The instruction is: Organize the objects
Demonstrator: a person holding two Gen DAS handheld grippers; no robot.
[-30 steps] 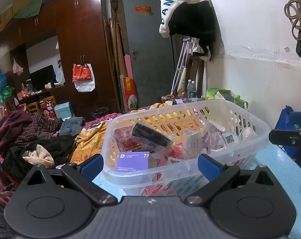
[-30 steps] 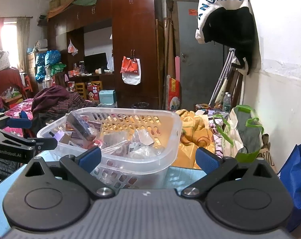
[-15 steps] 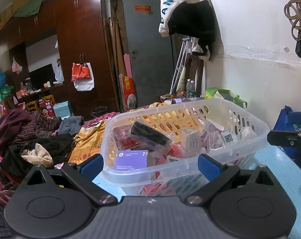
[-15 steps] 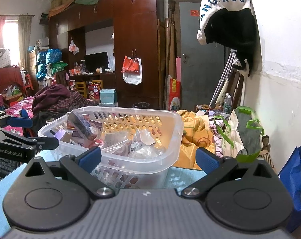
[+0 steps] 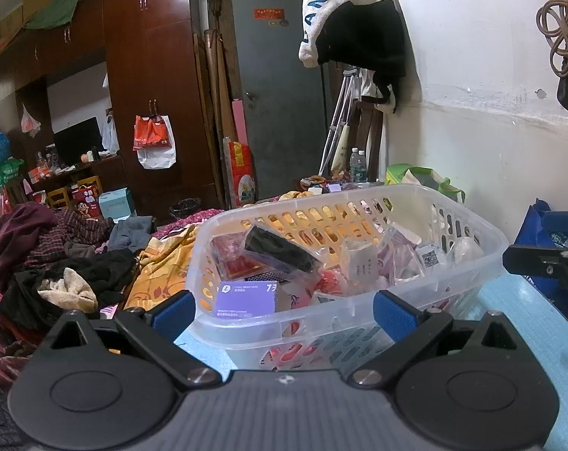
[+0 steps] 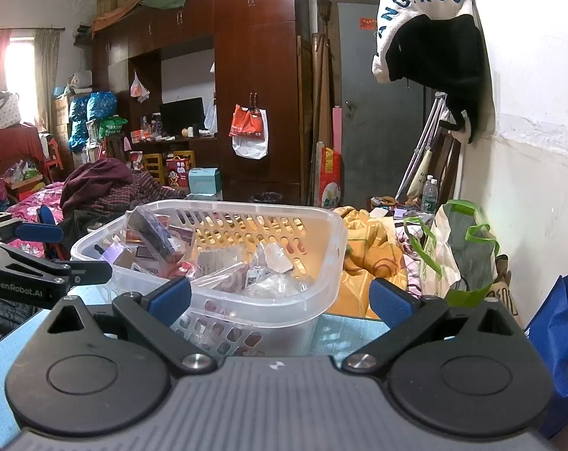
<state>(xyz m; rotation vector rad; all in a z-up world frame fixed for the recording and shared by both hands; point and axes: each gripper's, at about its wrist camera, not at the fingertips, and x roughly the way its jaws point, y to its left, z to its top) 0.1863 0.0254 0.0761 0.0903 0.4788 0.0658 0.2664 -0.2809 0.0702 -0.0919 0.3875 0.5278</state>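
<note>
- Clear slotted plastic basket (image 5: 359, 323) sits on the light-blue mat (image 5: 524, 323), heaped w/ small packaged items: purple card box (image 5: 245, 298) at near-left corner, black pouch (image 5: 280, 250) leaning on top, QR-labelled packet (image 5: 429, 258) toward the right.
- Left gripper (image 5: 284, 310): jaws spread wide, nothing held; hangs in front of basket's near wall.
- Right gripper (image 6: 282, 300): also wide apart, empty, facing the basket's right corner (image 6: 333, 233).
- Items lie inside the basket; none seen loose on the mat.
- Step: can't settle it. Fits either items about to be taken out & sorted, or all gathered in & job wrapping up.
- If a pick follows: top-lying pieces are easiest; film wraps look slippery, so pinch on a firm box edge.
</note>
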